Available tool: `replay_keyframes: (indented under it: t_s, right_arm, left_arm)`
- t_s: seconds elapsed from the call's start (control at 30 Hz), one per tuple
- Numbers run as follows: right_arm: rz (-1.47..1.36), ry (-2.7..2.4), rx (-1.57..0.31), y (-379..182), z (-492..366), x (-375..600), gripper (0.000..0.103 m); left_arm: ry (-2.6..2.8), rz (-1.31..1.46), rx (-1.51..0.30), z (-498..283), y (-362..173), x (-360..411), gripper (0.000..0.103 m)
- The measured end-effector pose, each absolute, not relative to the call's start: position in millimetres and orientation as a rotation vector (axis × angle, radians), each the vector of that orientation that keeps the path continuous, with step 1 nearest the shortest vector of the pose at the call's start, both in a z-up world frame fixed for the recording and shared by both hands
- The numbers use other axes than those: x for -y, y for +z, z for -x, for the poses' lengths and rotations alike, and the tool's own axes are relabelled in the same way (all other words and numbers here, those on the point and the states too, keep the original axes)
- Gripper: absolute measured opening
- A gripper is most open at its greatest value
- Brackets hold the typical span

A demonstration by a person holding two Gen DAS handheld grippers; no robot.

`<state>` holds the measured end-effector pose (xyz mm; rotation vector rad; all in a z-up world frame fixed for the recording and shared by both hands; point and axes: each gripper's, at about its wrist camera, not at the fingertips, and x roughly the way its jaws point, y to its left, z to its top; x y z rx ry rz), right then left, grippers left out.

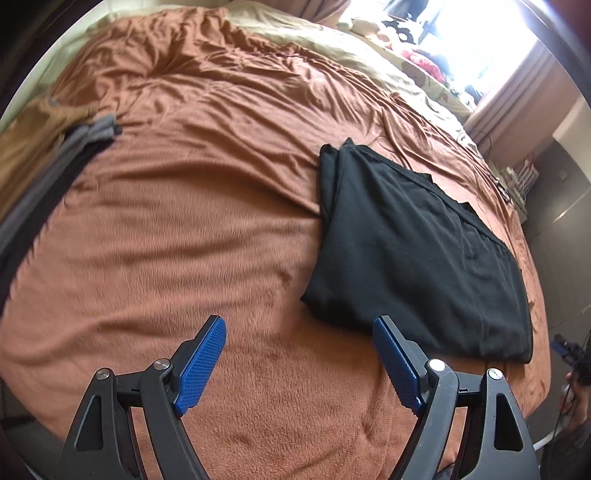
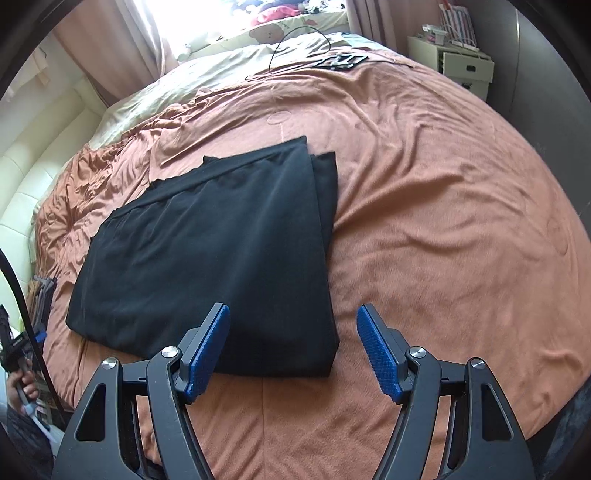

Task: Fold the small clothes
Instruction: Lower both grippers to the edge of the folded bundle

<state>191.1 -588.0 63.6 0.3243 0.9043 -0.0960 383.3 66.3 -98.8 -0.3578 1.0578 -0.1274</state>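
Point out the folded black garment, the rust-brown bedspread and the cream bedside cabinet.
Folded black garment (image 2: 210, 251): right wrist view, middle of top layer.
Rust-brown bedspread (image 2: 443, 221): right wrist view, bare wrinkled area.
Cream bedside cabinet (image 2: 467, 68): right wrist view, drawer front.

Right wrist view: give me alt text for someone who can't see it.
A folded black garment lies flat on a rust-orange blanket covering a bed. The right gripper hovers open at the garment's near edge, holding nothing. A cream nightstand and a bright curtained window sit beyond.
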Motion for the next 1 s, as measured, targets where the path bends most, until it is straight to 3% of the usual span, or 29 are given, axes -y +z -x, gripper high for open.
replay_keyframes:
  t_s: [0.47, 0.63, 0.77, 1.0]
  right_arm:
    - [-0.545, -0.073, -0.869, 4, -160, 610, 0.070]
    - [-0.661, -0.036, -0.857, -11, -154, 619, 0.069]
    - [-0.744, -0.012, -0.840, -22, -157, 628, 0.057]
    - [-0.855, 0.011, -0.815, -40, -162, 639, 0.057]
  left_arm:
    - [-0.199, 0.502, -1.090, -393, -128, -47, 0.081]
    - [-0.206, 0.564, -1.109, -401, -140, -45, 0.072]
    - [-0.213, 0.602, -1.140, -407, -152, -43, 0.060]
    - [-0.206, 0.673, -1.134, -416, -159, -48, 0.059]
